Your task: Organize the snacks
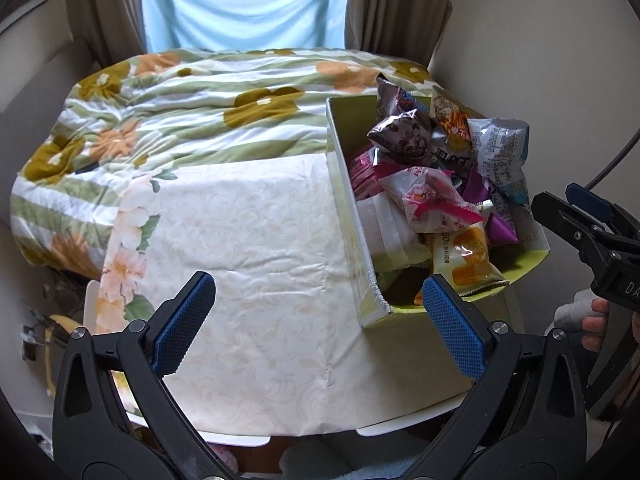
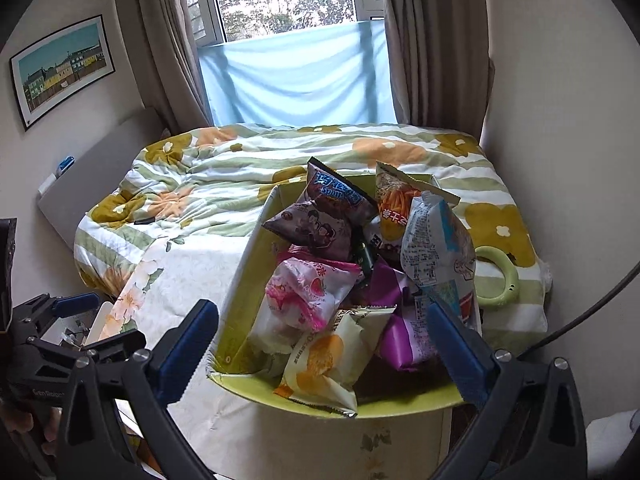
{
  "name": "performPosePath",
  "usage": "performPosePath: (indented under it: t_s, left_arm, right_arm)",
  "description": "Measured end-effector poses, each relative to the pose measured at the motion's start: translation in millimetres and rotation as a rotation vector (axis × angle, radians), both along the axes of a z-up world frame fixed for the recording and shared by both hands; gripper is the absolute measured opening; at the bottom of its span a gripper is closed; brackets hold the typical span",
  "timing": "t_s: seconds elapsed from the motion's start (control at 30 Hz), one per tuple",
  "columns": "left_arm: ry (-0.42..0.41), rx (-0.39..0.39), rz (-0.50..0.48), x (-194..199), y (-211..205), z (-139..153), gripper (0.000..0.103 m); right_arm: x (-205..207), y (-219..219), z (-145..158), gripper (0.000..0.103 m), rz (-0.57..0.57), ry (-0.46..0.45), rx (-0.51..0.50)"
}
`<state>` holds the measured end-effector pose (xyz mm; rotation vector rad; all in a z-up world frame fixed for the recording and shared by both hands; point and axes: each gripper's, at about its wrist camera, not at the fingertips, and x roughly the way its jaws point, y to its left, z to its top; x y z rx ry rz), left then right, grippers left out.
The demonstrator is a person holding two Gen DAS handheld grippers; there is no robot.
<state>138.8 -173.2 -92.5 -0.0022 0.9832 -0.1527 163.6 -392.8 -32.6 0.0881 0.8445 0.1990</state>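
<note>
A yellow-green cardboard box [image 1: 352,216] stands on a small table covered by a cream floral cloth [image 1: 248,264], at its right side. It is heaped with snack packets: an orange-print packet [image 1: 466,260] [image 2: 324,360] at the near edge, a pink strawberry packet [image 2: 308,292], purple packets [image 2: 404,340], a dark cartoon packet [image 2: 312,228] and a white-blue bag [image 2: 436,248]. My left gripper [image 1: 316,324] is open and empty above the cloth, just left of the box's near corner. My right gripper [image 2: 324,348] is open and empty, its fingers spanning the box's near end.
A bed with a flowered quilt [image 1: 180,112] lies behind the table, under a curtained window [image 2: 288,8]. A pale green ring [image 2: 496,280] lies on the quilt right of the box. A framed picture [image 2: 60,72] hangs on the left wall. A dark cable [image 1: 616,156] hangs at right.
</note>
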Motion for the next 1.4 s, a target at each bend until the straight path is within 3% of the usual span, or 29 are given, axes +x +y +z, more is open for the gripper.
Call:
performPosePath:
  t_s: [0.3, 0.47, 0.8, 1.4]
  left_arm:
    - [-0.242, 0.022, 0.065, -68, 46, 90, 0.103]
    - [-0.329, 0.017, 0.094, -102, 66, 116, 0.103]
    - [-0.352, 0.057, 0.076, -144, 70, 116, 0.103]
    - [-0.365, 0.056, 0.056, -155, 64, 116, 0.103]
  right_arm:
    - [-60, 25, 67, 0.103, -0.071, -0.101, -0.025]
    - [-96, 43, 90, 0.103, -0.081, -0.148, -0.043]
    - [-139, 62, 98, 0.103, -0.114, -0.18, -0.065]
    - [-148, 60, 98, 0.103, -0.135, -0.18, -0.077]
